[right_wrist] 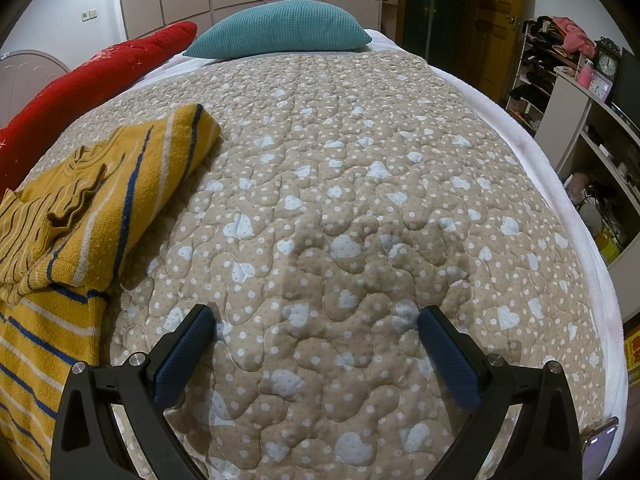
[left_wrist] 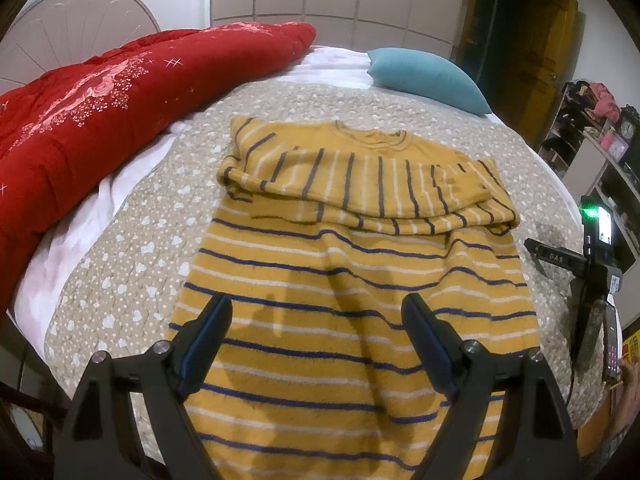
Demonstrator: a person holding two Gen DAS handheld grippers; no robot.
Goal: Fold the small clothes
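Note:
A mustard-yellow sweater with navy and white stripes (left_wrist: 360,272) lies flat on the beige quilted bed cover (left_wrist: 132,248), neck end far, both sleeves folded across the chest. My left gripper (left_wrist: 318,308) is open and empty, hovering over the sweater's lower body. In the right wrist view the sweater (right_wrist: 80,216) lies at the left edge. My right gripper (right_wrist: 318,320) is open and empty above bare quilt (right_wrist: 360,200), to the right of the sweater. In the left wrist view the right gripper's body shows at the right edge (left_wrist: 592,264).
A red floral duvet (left_wrist: 100,100) is piled along the bed's left side. A teal pillow (right_wrist: 280,28) lies at the far end. Shelves with a clock and clutter (right_wrist: 592,80) stand to the right. A phone (right_wrist: 600,440) lies at the bed's near right edge.

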